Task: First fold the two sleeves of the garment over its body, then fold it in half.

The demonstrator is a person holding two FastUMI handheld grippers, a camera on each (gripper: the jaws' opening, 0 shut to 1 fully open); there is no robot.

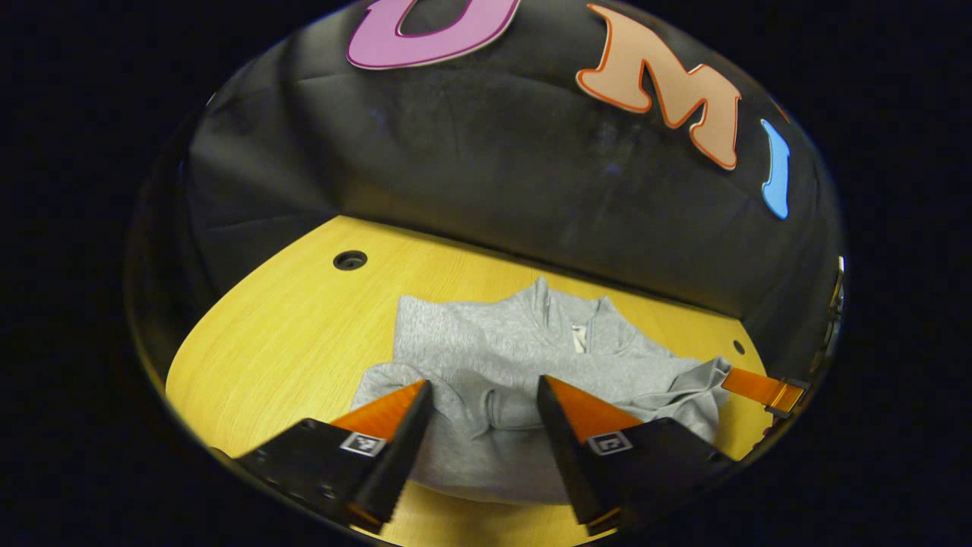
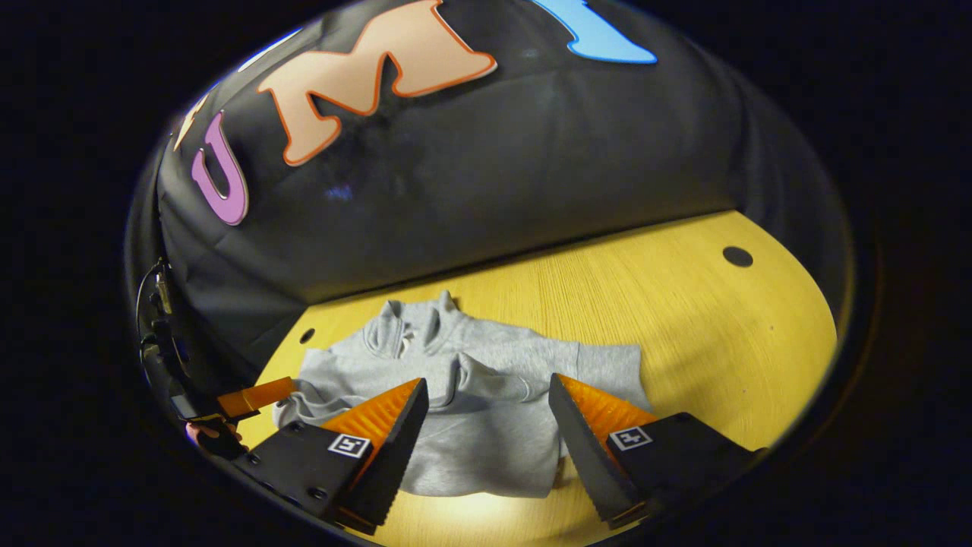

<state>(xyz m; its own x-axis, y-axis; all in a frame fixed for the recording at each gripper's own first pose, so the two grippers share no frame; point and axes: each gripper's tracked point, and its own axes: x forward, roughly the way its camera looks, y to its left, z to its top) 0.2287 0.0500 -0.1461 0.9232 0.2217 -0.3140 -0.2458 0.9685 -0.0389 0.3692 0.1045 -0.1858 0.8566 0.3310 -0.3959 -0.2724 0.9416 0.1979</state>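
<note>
A black cloth wall (image 1: 486,175) closes off the far side of the booth and meets a yellow wood-grain tabletop (image 1: 296,327) along a straight back edge. In the left gripper view, going left to right, a round dark hole (image 1: 350,260) sits in the tabletop near its far left corner, well apart from the garment. The light grey fleece sweatshirt with a stand-up zip collar (image 1: 524,357) lies flat near the middle of the tabletop, collar toward the wall. One sleeve (image 1: 395,380) is bunched at the sweatshirt's left edge, and a cuff (image 1: 501,410) lies over the body. The left gripper (image 1: 484,406) hovers above the near part of the sweatshirt with its jaws spread wide and nothing between them. A second, smaller hole (image 1: 739,346) sits near the far right corner. Just below it, the right gripper (image 1: 767,389) shows at the right border, beside the bunched right edge of the sweatshirt; its jaw state cannot be told there.

In the right gripper view, the left gripper (image 2: 254,396) and part of a hand (image 2: 209,434) show at the far left, next to the sweatshirt's rumpled left edge. A small hole (image 2: 307,335) lies just above. The sweatshirt (image 2: 486,395) sits left of the tabletop's centre. The right gripper (image 2: 488,403) hovers over its near part, jaws spread apart, holding nothing. Right of the sweatshirt the tabletop (image 2: 721,342) is bare wood, with a round dark hole (image 2: 737,257) near the far right corner.
</note>
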